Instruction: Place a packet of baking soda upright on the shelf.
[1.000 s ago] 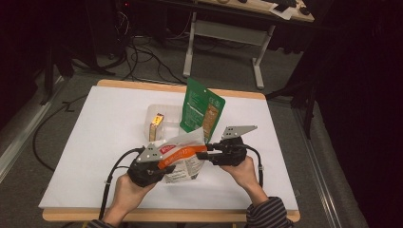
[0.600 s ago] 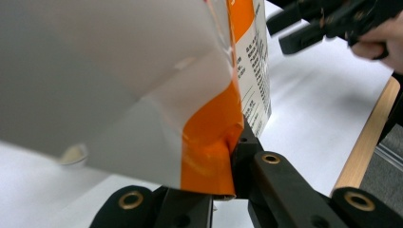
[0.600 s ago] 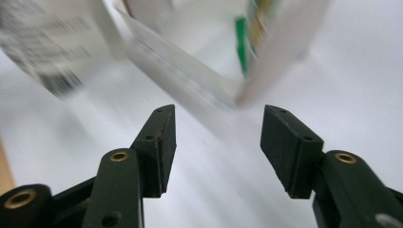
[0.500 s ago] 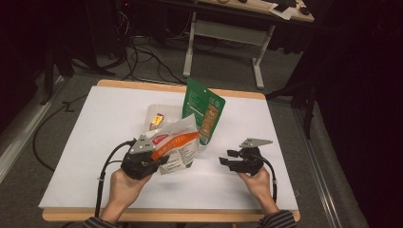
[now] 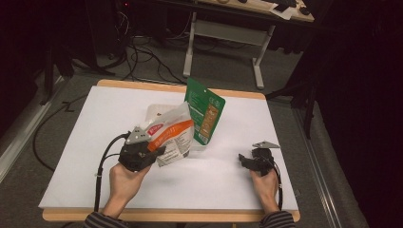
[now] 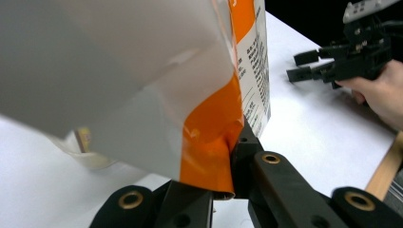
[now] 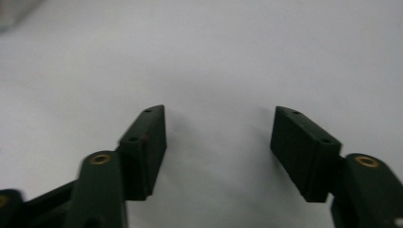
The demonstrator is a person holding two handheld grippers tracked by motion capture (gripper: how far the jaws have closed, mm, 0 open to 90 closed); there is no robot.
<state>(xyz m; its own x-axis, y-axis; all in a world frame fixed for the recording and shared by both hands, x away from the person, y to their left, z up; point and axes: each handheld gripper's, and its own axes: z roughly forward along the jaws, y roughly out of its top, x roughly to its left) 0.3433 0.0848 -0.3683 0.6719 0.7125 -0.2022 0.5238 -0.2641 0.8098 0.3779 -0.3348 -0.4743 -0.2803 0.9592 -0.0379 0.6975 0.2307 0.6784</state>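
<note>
Left tongs [image 5: 159,151] pinch the orange-and-white pouch [image 5: 172,135] mid-table; right tongs [image 5: 243,159], just opening and empty, near the right edge.

Tabletop [image 5: 95,142] bare left, front, around right gripper [image 5: 243,160]. Centre blocked: green pouch [image 5: 205,110] upright, white bag [image 5: 173,135] held, tray [image 5: 154,111] behind.

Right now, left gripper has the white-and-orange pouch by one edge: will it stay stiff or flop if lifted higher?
Probably floppy: the white-and-orange pouch creases where the left gripper pinches it. Likely light, since one edge grip holds it up. The glossy film looks slippery, so it might creep out. The right gripper is open, apart from it, giving no support.
</note>
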